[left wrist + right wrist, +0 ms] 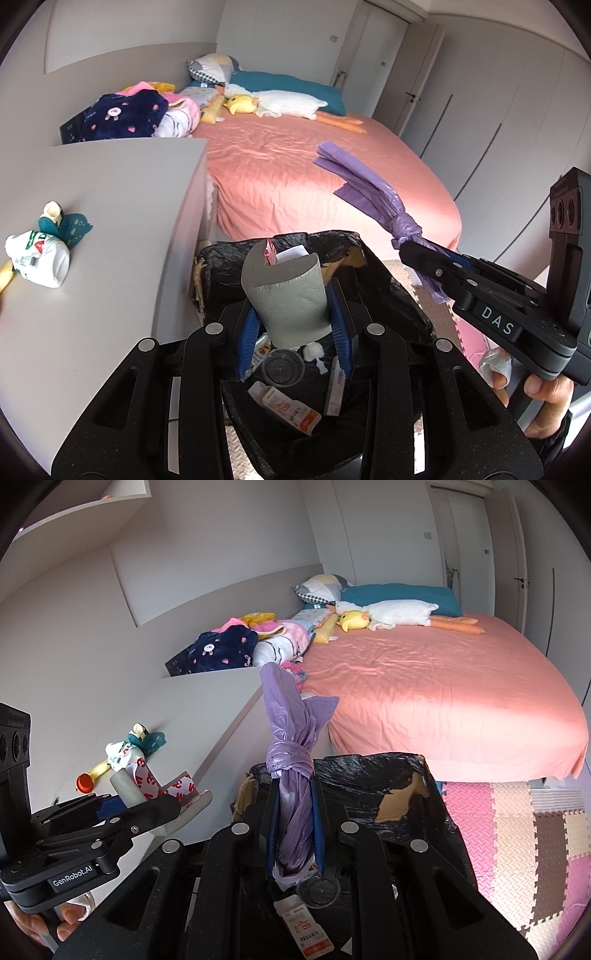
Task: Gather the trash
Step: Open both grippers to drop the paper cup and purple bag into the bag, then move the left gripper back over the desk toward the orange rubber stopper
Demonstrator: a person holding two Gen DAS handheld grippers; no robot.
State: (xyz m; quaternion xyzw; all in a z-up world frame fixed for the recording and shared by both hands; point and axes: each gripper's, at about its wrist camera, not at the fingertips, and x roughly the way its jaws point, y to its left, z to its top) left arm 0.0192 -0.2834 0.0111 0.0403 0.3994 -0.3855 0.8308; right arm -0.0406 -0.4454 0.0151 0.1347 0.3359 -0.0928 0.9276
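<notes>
i hold two tools, one in each hand. my left tool (293,325) is clamped on one curled grey strip of foam tape (286,295), which sits between its blue pads directly above the open bin (399,288); from the right wrist view the same strip (162,794) shows a red-and-white printed backing. my right tool (295,812) is closed on one knotted purple bag (291,771), the knot just past the fingertips and the loose end fanning upward; in the left view that purple bag (373,192) sticks out over the bin's far right corner.

there is one bin, lined with a black bag, standing on the floor between the grey worktop (110,229) and the pink bed (295,173). inside it i count one clear plastic cup (282,367), two small cartons, the clearer one orange and white (288,408), and a few white scraps.

on the worktop lie one crushed white bottle (38,258), one teal wrapper (72,227) and, in the right view, one orange cap (85,783).
</notes>
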